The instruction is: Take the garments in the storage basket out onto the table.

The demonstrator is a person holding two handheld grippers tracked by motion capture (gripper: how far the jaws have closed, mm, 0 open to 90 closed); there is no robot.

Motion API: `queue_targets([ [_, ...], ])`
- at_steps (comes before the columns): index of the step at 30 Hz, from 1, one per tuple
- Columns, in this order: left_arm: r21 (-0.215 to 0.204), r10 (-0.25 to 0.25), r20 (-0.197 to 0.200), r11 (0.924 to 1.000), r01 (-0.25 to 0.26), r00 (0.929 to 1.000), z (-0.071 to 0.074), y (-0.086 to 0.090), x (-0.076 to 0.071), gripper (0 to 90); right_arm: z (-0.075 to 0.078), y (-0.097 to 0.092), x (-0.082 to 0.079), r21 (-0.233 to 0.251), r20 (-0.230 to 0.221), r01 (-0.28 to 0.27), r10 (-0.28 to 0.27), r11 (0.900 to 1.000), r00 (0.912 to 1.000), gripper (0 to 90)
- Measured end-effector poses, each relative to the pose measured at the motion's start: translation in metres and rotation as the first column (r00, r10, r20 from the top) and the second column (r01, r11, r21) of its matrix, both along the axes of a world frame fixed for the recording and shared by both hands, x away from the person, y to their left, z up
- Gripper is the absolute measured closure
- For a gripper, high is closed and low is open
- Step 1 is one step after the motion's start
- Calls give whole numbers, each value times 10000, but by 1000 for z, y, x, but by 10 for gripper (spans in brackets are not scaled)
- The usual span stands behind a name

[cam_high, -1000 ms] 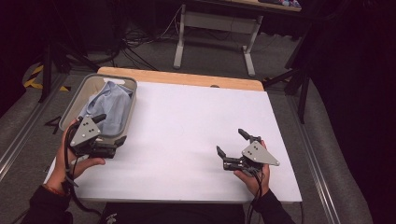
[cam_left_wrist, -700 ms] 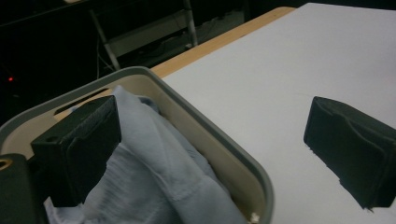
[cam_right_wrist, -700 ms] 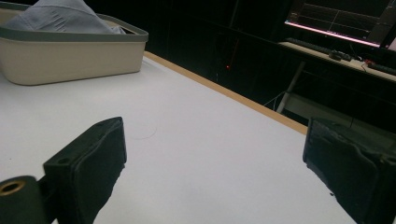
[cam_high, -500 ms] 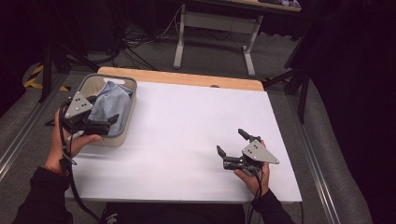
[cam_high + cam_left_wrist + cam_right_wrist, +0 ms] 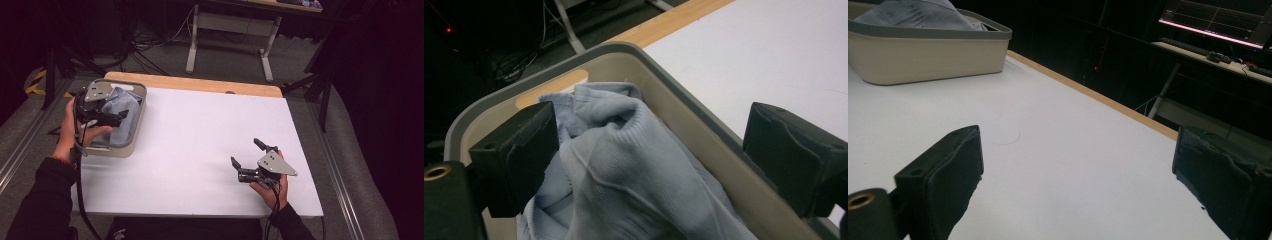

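Hovering over pale blue garment [image 5: 634,170] in bin [image 5: 704,135], left gripper [image 5: 649,150] spread wide, apparently not gripping; right gripper [image 5: 247,160] spread, empty.

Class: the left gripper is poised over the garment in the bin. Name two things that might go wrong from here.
1. The left gripper is open with one jaw outside the bin wall; closing might pinch the rim rather than the light blue garment.
2. Lifting the bunched garment may drag the bin along.
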State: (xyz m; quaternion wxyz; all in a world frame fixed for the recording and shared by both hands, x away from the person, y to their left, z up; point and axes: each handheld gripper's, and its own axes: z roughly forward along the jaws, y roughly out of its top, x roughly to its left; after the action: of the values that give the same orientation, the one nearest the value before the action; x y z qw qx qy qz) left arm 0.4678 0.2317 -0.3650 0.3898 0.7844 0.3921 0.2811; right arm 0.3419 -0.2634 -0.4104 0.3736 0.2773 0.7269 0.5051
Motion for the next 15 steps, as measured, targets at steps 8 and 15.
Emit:
queue_targets([
  [8, -40, 303, -519, 9995, -305, 9982, -6, 1, 14, 217, -1, 2, 0, -87, -19, -76, 76, 9999, 10000, 67],
  [15, -287, 310, -631, 9990, -328, 9975, -9, 2, 15, 377, -1, 2, 0, -115, -45, -63, 63, 9999, 10000, 69],
])
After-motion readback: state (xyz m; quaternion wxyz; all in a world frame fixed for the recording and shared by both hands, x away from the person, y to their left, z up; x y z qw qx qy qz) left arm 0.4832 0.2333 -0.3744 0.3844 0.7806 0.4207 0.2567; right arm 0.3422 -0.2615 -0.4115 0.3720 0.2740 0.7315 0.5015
